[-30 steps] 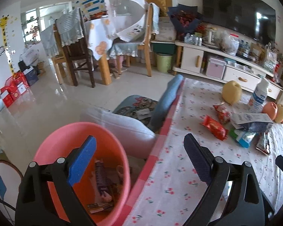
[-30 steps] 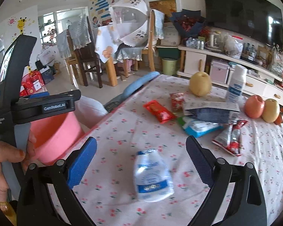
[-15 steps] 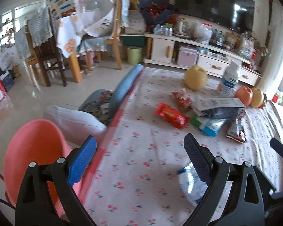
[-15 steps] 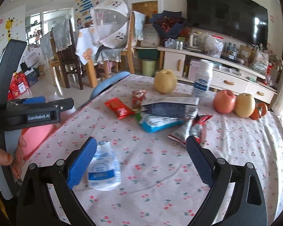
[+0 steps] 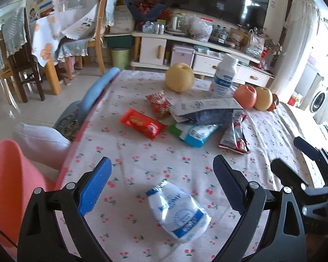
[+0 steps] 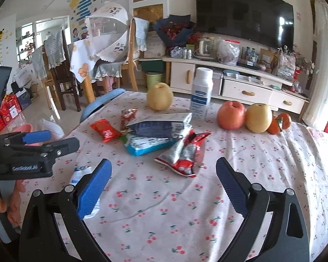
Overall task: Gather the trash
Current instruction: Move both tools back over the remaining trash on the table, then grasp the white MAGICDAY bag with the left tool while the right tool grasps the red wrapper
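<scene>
Hovering over the cherry-print tablecloth (image 5: 155, 166), the left gripper (image 5: 161, 185) has its blue pads spread wide, nothing between them; a crumpled white-and-blue plastic packet (image 5: 178, 211) lies on the cloth at lower centre of the left wrist view, framed between the two pads but not touched by either; pink bin (image 5: 8, 185) sits at the far left edge, off the table side.

Right gripper (image 6: 163, 184) likewise spread and empty, above bare cloth in the lower half of the right wrist view; the same packet shows partly behind its left pad at lower left (image 6: 81, 172).

Remaining trash is clustered mid-frame: red wrapper (image 5: 142, 123), smaller red wrapper (image 5: 159, 104) just behind it, grey-blue foil bag (image 5: 210, 111) lying over a blue-and-white pouch (image 5: 196, 133), red-and-silver sachet (image 5: 234, 135) beside the pouch on the right.

Behind the cluster: yellow pear (image 5: 179, 77), white bottle (image 5: 224, 76) standing upright, red apple (image 5: 245, 96) touching a second yellowish fruit (image 5: 262, 98); the right gripper's black frame enters the left wrist view at the right edge.
</scene>
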`<act>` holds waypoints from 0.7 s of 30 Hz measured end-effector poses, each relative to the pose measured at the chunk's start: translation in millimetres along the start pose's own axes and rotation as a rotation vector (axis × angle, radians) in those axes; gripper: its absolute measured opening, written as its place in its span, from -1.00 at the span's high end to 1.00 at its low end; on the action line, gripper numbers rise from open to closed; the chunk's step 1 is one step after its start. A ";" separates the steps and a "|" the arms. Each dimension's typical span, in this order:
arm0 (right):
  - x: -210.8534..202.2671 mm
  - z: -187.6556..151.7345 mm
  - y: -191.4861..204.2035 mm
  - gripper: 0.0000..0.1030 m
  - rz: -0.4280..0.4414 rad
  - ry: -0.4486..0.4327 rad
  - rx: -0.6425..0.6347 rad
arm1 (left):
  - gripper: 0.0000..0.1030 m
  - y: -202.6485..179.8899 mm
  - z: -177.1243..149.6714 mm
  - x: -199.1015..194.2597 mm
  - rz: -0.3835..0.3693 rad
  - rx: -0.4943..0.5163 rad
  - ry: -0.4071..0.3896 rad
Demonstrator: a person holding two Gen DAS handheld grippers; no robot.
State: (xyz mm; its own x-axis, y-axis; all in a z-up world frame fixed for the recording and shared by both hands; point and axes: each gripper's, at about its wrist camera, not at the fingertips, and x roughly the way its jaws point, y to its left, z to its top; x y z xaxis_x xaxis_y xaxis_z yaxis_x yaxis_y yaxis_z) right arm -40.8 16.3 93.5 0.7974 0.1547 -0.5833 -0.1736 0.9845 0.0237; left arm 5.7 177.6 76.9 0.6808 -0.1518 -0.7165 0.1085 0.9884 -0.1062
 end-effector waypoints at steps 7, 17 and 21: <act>3.4 0.1 -13.5 -0.85 -0.033 -0.001 0.004 | -0.83 -11.7 -7.4 5.8 0.004 0.010 0.034; 16.9 0.8 -25.7 -0.85 -0.064 0.018 -0.013 | -0.83 -18.0 -19.3 13.0 0.058 -0.035 0.068; 26.3 2.0 -29.0 -0.84 -0.074 0.036 -0.021 | -0.83 -17.5 -24.0 18.8 0.092 -0.074 0.086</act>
State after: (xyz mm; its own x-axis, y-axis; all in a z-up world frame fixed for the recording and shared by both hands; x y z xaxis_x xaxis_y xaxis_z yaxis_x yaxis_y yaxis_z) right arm -13.7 -8.0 79.1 0.7875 0.0777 -0.6114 -0.1268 0.9912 -0.0373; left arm -0.8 157.6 48.7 0.6203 -0.0627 -0.7819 -0.0070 0.9963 -0.0854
